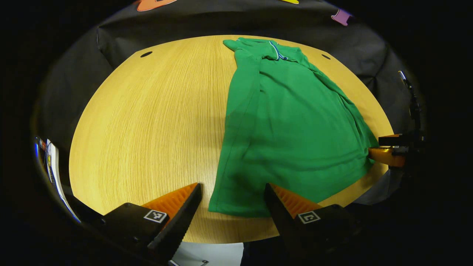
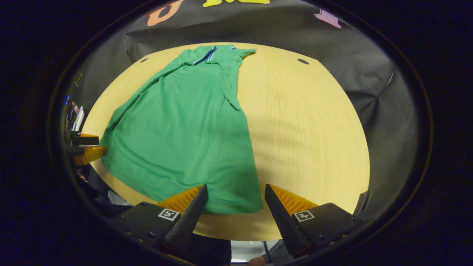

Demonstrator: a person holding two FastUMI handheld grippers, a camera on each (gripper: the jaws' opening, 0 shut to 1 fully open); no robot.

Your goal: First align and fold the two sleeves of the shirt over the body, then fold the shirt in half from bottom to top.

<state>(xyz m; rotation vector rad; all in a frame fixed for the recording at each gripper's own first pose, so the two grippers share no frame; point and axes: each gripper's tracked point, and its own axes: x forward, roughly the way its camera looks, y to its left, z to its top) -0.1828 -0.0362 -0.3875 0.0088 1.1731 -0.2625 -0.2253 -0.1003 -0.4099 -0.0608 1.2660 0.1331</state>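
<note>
The shirt (image 1: 295, 125) lay flat on the table (image 1: 147, 129), sleeves tucked out of sight; both the left claw (image 1: 232, 199) and the right claw (image 2: 235, 199) gaped, released, at its hem corners.

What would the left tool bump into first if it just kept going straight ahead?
Most likely the bottom hem corner of the green shirt, which lies right between the open left tool fingers on the wooden table; its height above the cloth is unclear.

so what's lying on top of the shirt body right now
Both sleeves lie folded over the green shirt body, one along each side. No tongs rest on it. The shirt hides the part of the wooden table beneath it.
</note>
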